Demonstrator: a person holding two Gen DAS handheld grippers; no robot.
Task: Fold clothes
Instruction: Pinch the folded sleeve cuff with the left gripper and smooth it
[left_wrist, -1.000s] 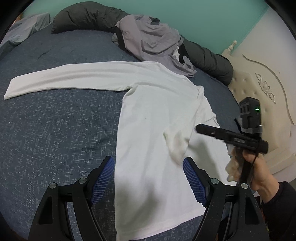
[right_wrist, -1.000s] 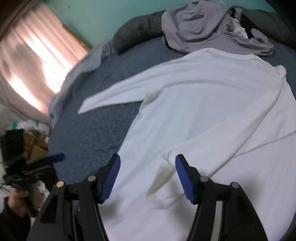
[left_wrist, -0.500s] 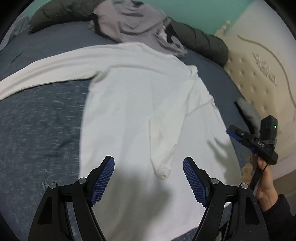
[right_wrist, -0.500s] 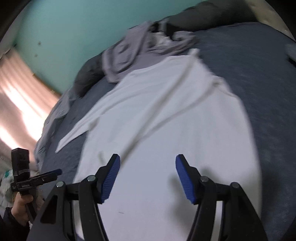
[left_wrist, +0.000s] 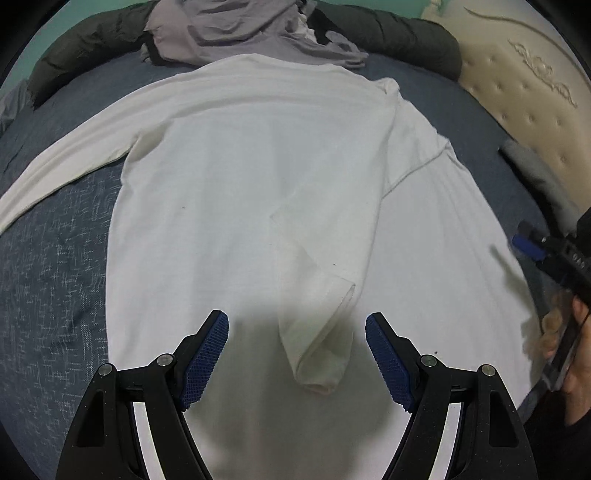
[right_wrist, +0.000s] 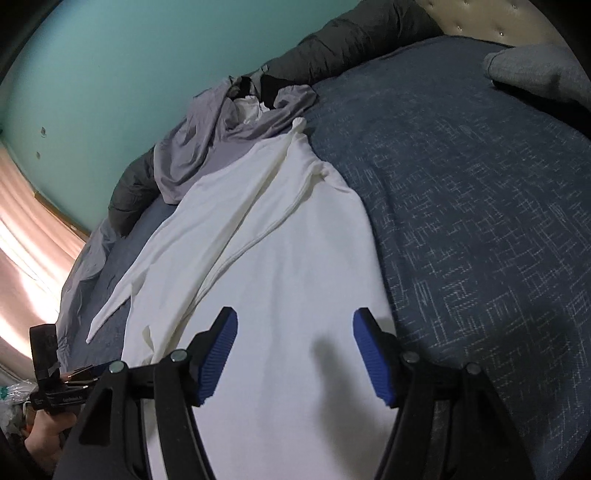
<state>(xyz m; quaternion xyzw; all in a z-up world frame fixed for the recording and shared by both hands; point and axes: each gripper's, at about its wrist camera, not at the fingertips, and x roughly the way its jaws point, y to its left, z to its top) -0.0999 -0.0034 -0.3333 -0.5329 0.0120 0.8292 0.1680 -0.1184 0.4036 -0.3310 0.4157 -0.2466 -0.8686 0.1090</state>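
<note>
the white long-sleeved shirt (left_wrist: 236, 206) lies flat on the bed (left_wrist: 48, 295), body spread wide. going left to right in the left wrist view: its one sleeve (left_wrist: 70, 155) stretches straight out over the blue cover, unfolded; the other sleeve (left_wrist: 325, 332) is laid in across the body, its cuff ending just ahead of the left tongs (left_wrist: 297, 354). so the shirt looks part folded, one sleeve in and one out, as i judge it. the left tongs hang wide apart over the shirt with nothing between them. the right tongs (right_wrist: 295, 350) are likewise spread wide and empty, above the shirt's right edge, where it meets the cover. the next move, i judge, calls for a grip on the outstretched sleeve, taken near the cuff so the thin knit comes over without dragging the body into wrinkles.

the bed is covered in a dark blue speckled sheet, soft, so the cloth may creep. a heap of grey clothes (left_wrist: 236, 29) sits touching the shirt's far edge, with a dark duvet (left_wrist: 402, 33) behind it, a cream padded headboard (left_wrist: 524, 96) at right, a teal wall (right_wrist: 110, 74), and a lit curtain (right_wrist: 26, 236).
</note>
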